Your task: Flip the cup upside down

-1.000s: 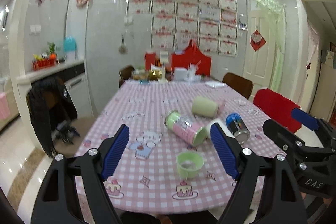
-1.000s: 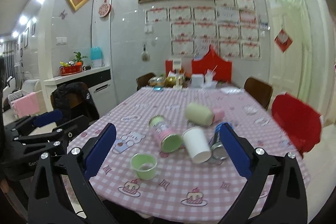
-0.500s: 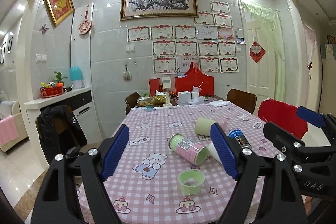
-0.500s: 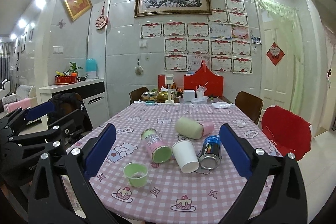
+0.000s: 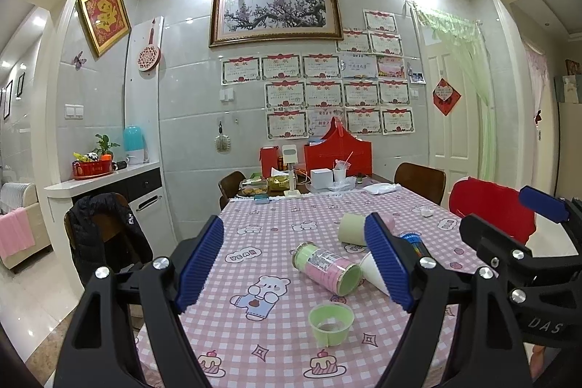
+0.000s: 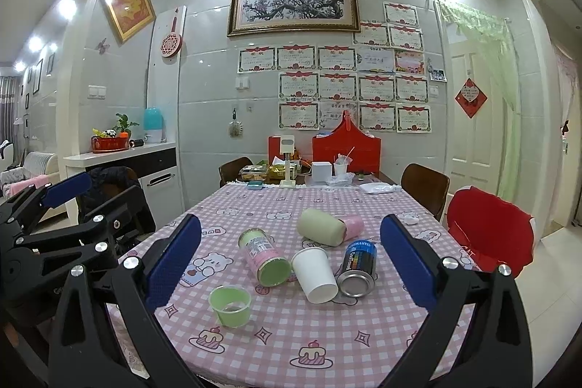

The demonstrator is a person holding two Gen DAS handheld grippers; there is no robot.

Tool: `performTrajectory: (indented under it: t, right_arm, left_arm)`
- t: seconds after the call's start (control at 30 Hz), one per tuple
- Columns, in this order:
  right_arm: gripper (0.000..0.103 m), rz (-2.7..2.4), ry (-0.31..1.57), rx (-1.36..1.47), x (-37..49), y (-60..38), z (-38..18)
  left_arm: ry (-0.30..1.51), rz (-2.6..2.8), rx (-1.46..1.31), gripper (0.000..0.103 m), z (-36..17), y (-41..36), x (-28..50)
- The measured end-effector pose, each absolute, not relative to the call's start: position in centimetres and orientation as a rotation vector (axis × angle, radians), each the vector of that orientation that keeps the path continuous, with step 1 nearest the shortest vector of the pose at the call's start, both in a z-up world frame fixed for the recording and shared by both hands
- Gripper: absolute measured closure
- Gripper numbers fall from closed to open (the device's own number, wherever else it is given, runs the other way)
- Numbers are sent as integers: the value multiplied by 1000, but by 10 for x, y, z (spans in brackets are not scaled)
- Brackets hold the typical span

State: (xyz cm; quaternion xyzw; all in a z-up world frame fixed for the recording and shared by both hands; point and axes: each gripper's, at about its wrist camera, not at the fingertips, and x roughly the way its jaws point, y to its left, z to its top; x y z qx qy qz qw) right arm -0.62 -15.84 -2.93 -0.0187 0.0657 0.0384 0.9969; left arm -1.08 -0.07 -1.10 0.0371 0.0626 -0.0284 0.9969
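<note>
Nothing of the flip looks started: the small pale-green plastic cup (image 6: 230, 305) stands upright, mouth up, near the front edge of the pink checked tabletop (image 6: 363, 344), and neither tool touches it. The left gripper (image 5: 294, 264) hangs above the near edge with its blue-padded fingers (image 5: 202, 264) wide apart and nothing between them; the right gripper (image 6: 291, 264) is likewise spread and empty. All that remains is the whole job: reach, grasp, turn over, set down on the rim.

The green cup seems nearly empty, with only a pale film or residue at its bottom; what it is cannot be told. Behind it 4 containers lie on their sides in a cluster: a pink-labelled canister with green ends (image 6: 263, 257), a white paper cup (image 6: 314, 273) whose open mouth faces the camera and looks empty, a blue-labelled metal can (image 6: 358, 266) just beside it, and a cream cylinder with a pink end (image 6: 323, 231) farther back. Their contents are hidden.
</note>
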Motion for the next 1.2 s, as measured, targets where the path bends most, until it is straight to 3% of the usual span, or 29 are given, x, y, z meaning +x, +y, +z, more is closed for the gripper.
performTrajectory:
  t: [1.2]
  right_arm:
    - [8, 78, 144, -29, -9, -160, -29]
  left_arm:
    - [124, -56, 74, 24, -10, -1, -10]
